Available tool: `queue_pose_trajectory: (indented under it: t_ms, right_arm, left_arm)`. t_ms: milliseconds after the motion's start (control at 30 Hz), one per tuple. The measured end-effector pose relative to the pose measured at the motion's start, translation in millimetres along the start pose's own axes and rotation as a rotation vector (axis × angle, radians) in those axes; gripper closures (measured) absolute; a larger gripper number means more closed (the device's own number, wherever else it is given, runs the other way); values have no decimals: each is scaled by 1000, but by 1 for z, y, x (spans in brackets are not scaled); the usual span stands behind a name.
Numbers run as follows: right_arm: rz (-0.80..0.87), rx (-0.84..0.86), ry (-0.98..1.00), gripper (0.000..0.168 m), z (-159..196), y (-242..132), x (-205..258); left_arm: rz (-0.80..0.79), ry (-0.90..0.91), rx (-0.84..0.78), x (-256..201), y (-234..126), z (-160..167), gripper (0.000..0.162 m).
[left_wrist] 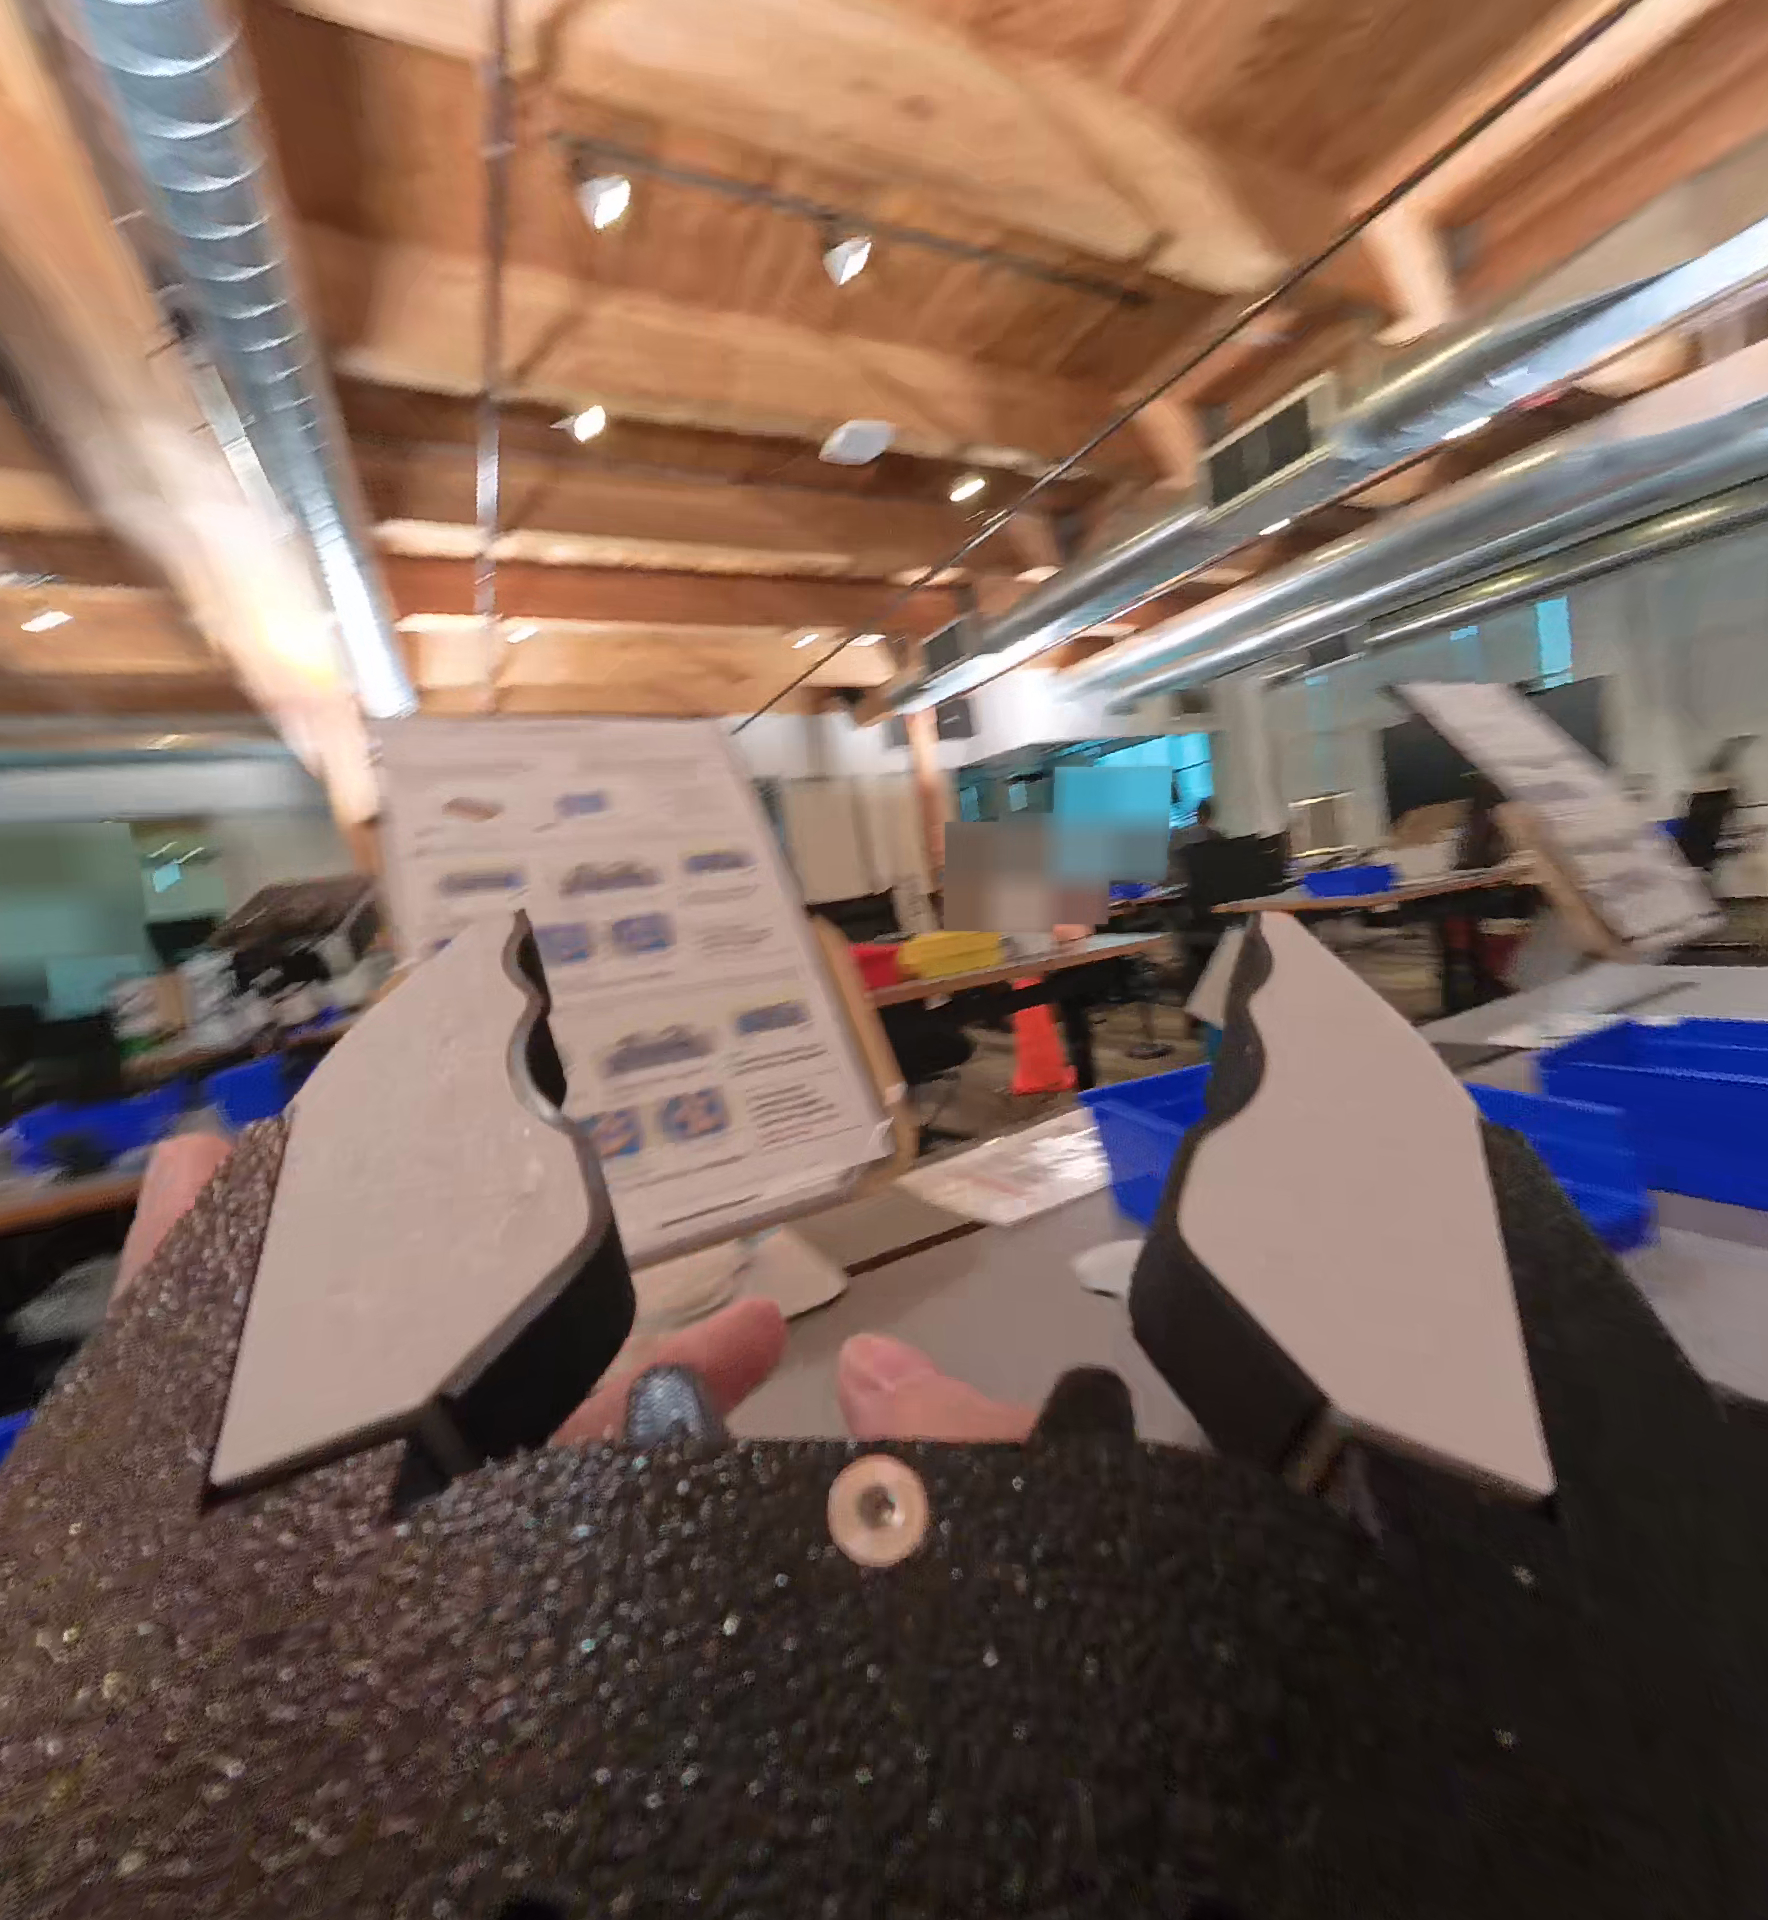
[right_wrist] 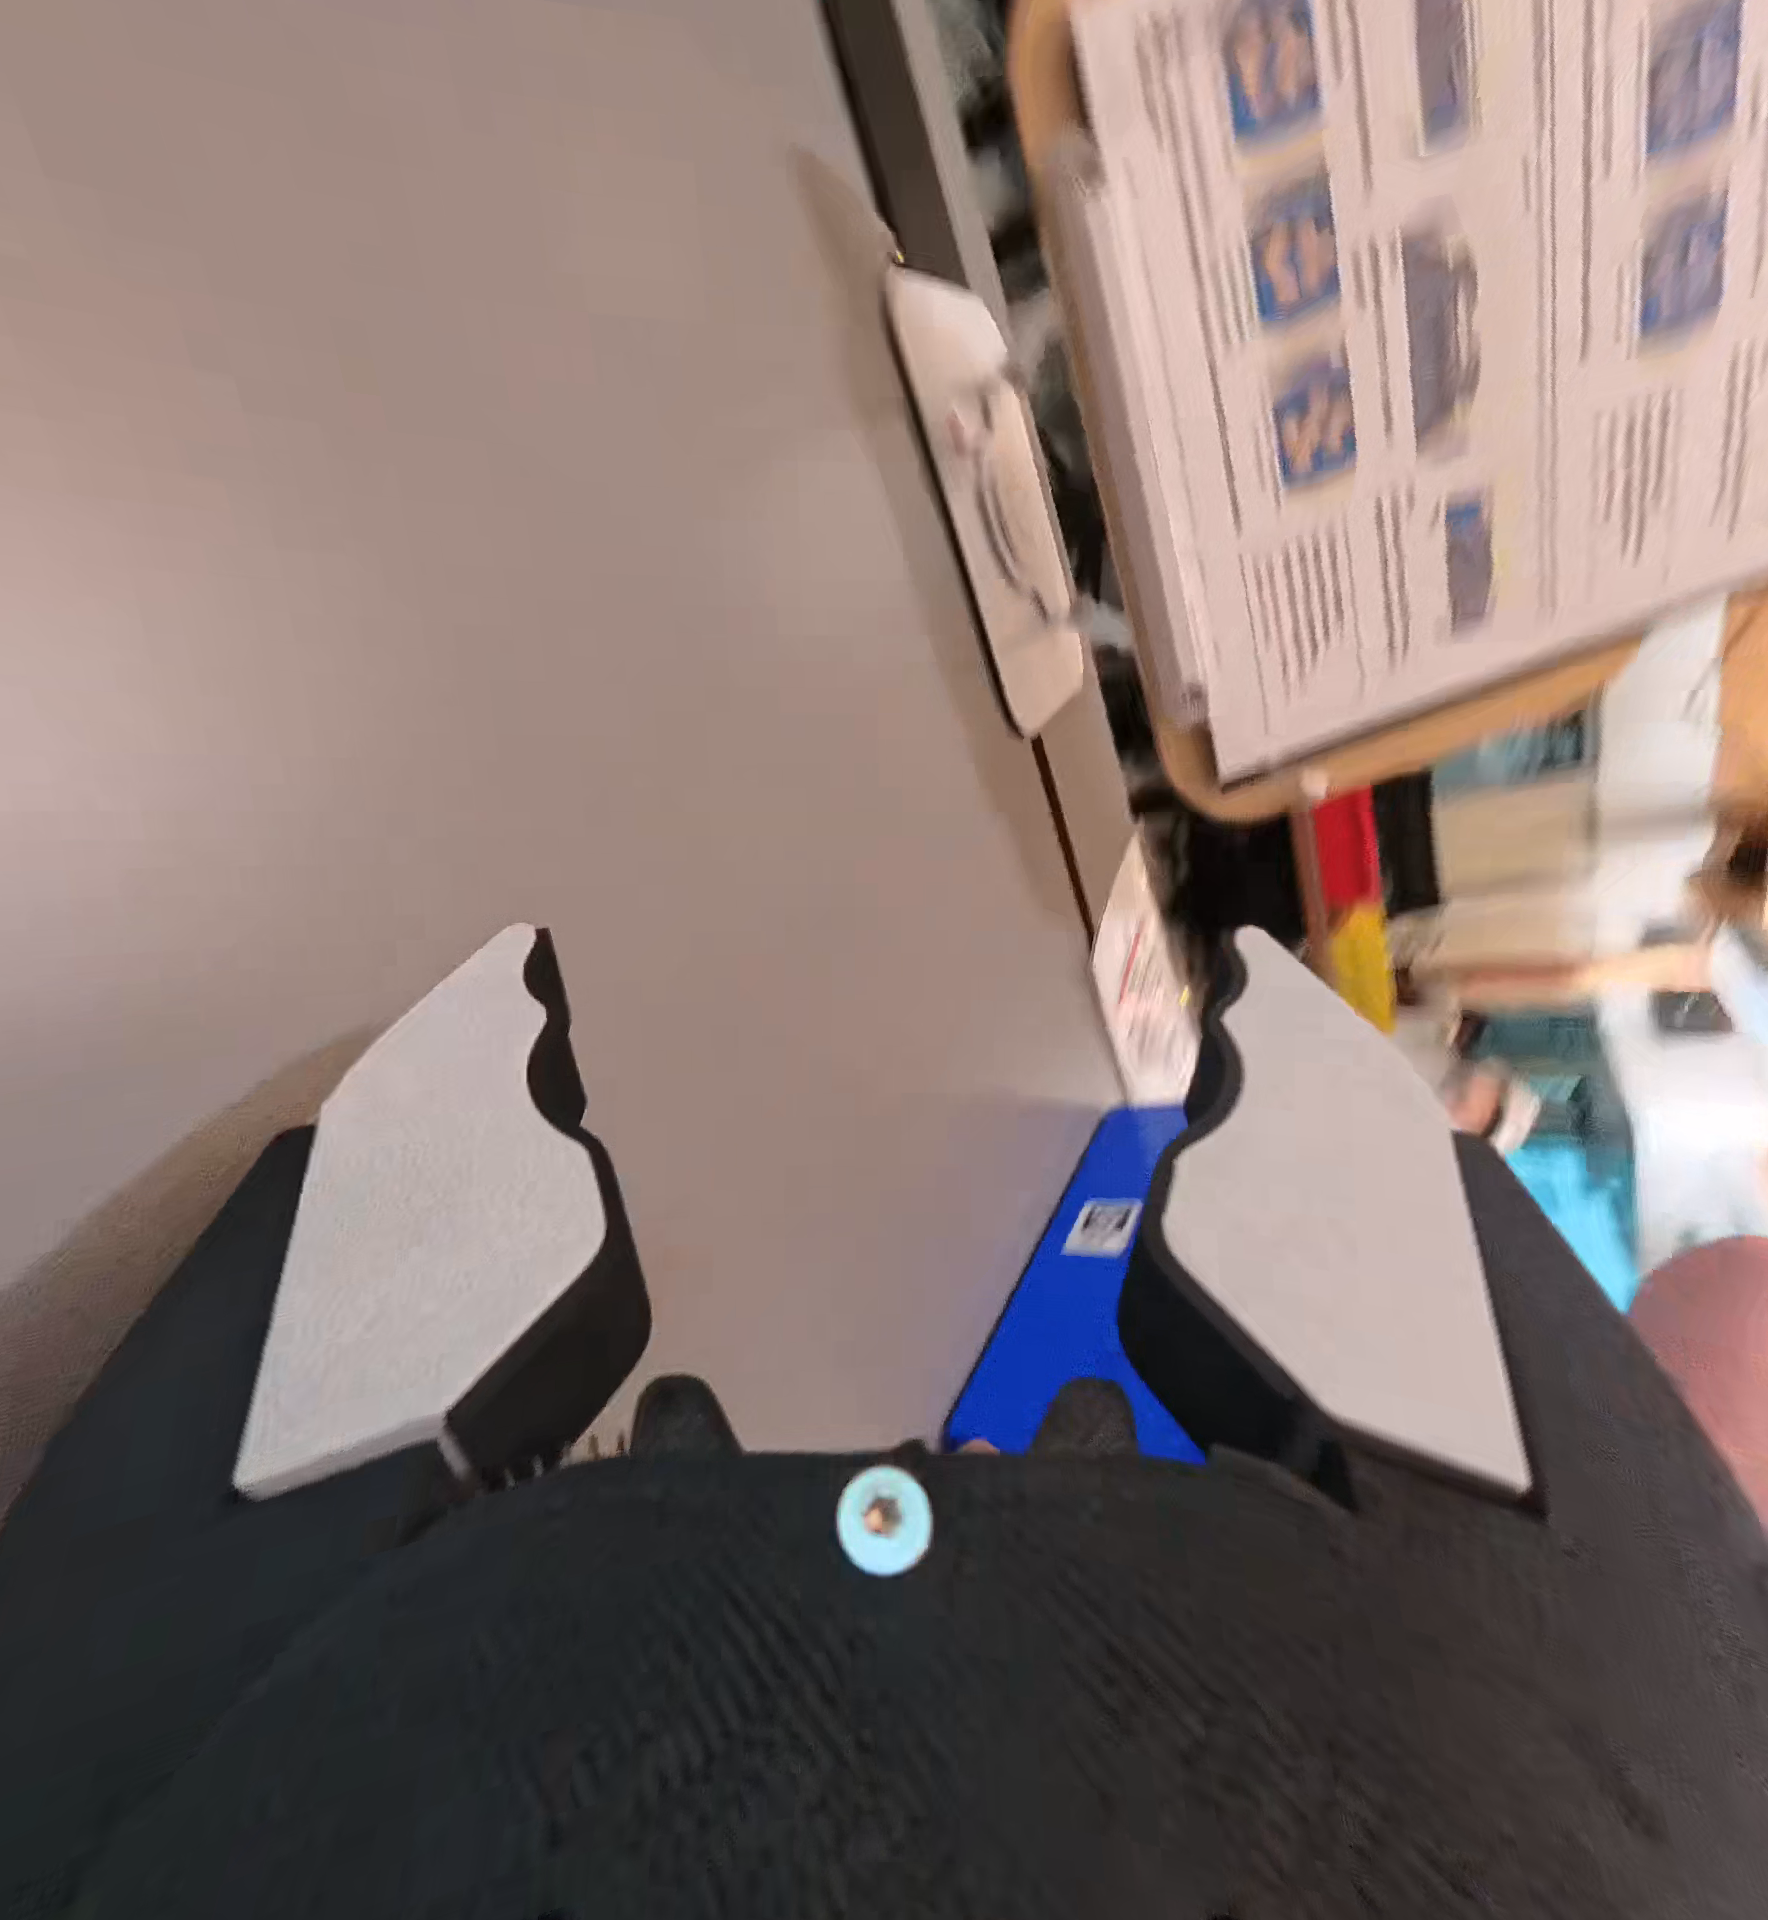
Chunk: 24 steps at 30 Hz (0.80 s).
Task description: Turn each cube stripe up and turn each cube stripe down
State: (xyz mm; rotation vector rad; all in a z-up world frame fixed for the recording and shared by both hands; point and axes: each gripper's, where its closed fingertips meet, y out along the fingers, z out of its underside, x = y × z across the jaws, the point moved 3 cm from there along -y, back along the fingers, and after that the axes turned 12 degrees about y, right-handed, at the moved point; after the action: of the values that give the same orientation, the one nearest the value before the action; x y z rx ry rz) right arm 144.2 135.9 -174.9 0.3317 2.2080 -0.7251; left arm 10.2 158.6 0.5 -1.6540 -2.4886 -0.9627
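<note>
- The left gripper [left_wrist: 885,940] points up toward the wooden ceiling [left_wrist: 755,343]. Its two fingers are wide apart and hold nothing.
- The right gripper [right_wrist: 890,951] is tipped sideways over the grey table [right_wrist: 392,520]. Its fingers are wide apart and empty too.
- No cube shows in either view, so I cannot tell where the cubes are or how they look.
- A picture sheet [left_wrist: 641,935] stands on the table, near a blue bin [left_wrist: 1150,1143].

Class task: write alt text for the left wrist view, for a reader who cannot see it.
The open, empty left gripper points up across a workshop, away from the grey table. Between its fingers stands a propped instruction sheet, with blue bins to the right; no cube is visible.
</note>
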Motion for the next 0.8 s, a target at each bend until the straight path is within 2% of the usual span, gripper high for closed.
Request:
queue_pose_trajectory:
  t_ms: [67, 167, 267, 467, 800]
  right_arm:
    - [-46, -99, -179, 53, -13, -19, 20]
    - [-94, -213, -450, 48, -34, -54, 54]
    - [-48, -204, -696, 49, -51, -78, 70]
    - [-37, -182, -796, 52, -78, -94, 79]
    - [-126, -125, -818, 67, -82, -91, 95]
  left_arm:
    - [-99, 29, 128, 37, 0, 26, 41]
    - [-158, 130, 377, 70, 1, 76, 41]
    - [-210, 188, 555, 80, 0, 113, 42]
    - [-316, 368, 698, 78, -1, 148, 48]
    - [-319, 340, 737, 67, 0, 157, 46]
